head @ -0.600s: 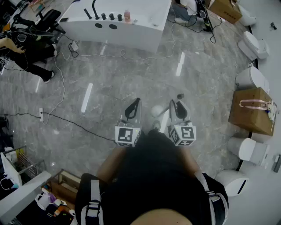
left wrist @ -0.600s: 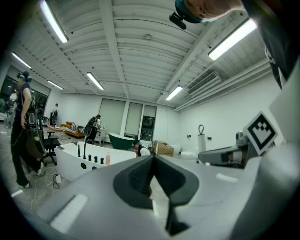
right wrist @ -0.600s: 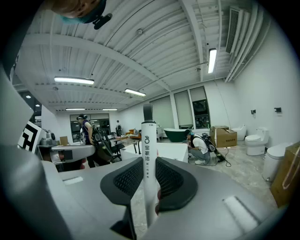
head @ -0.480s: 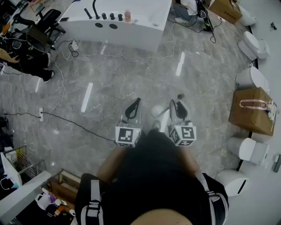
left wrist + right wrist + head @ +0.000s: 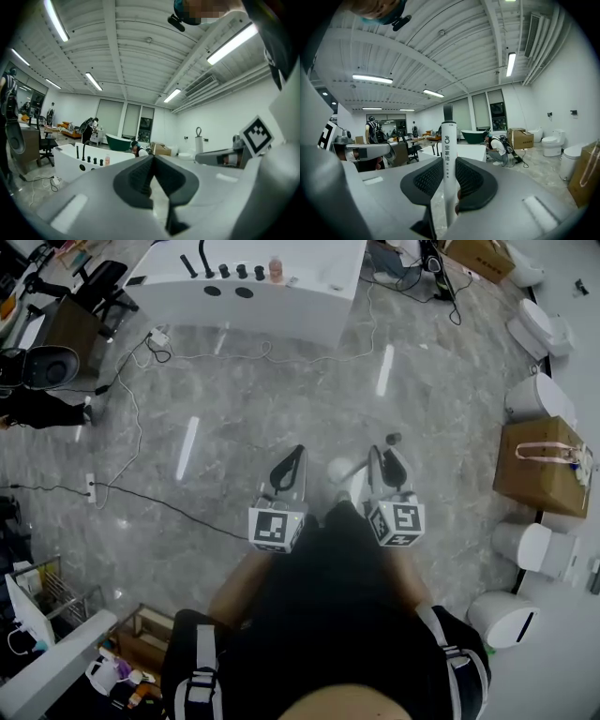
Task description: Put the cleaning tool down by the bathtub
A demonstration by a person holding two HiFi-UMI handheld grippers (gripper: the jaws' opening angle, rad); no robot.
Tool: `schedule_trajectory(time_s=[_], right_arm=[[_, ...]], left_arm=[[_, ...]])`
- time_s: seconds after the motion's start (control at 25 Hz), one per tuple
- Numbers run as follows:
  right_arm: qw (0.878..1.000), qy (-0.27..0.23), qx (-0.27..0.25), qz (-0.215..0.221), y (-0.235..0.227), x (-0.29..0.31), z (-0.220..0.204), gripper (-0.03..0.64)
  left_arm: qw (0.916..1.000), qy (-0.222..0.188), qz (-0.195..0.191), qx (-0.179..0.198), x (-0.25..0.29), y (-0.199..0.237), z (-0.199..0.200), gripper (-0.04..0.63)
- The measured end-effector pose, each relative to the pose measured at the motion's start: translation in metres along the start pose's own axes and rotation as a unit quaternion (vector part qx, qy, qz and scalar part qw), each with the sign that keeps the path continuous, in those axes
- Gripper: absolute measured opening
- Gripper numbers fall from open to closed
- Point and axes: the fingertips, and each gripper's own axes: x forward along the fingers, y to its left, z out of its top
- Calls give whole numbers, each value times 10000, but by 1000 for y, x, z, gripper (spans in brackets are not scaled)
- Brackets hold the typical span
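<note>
The cleaning tool (image 5: 449, 154) is a white stick with dark print and a dark top end. It stands upright between the pads of my right gripper (image 5: 449, 174), which is shut on it. In the head view the right gripper (image 5: 382, 456) is held out over the grey floor, with the tool's white round head (image 5: 339, 470) to its left. My left gripper (image 5: 294, 457) hangs beside it; its jaws (image 5: 152, 161) meet at the tips with nothing between them. The white bathtub (image 5: 253, 298) with black taps stands well ahead across the floor; it also shows as the bathtub (image 5: 70, 159) in the left gripper view.
White toilets (image 5: 536, 401) and a cardboard box (image 5: 544, 470) with a pink handle line the right side. Cables (image 5: 141, 493) run over the floor at the left, near an office chair (image 5: 42, 367). A person (image 5: 499, 149) crouches by a dark green tub (image 5: 474, 136).
Both grippers keep the same pose, the tool still in the right one. The view has shifted slightly, and the person at the left edge has moved further out of frame.
</note>
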Motion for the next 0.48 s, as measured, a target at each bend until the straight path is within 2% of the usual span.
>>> schedule_trajectory(time_s=[0.48], right_arm=[[9996, -256, 59, -79, 6, 26, 12, 83]], left_arm=[[9999, 17, -113, -25, 12, 23, -7, 8]])
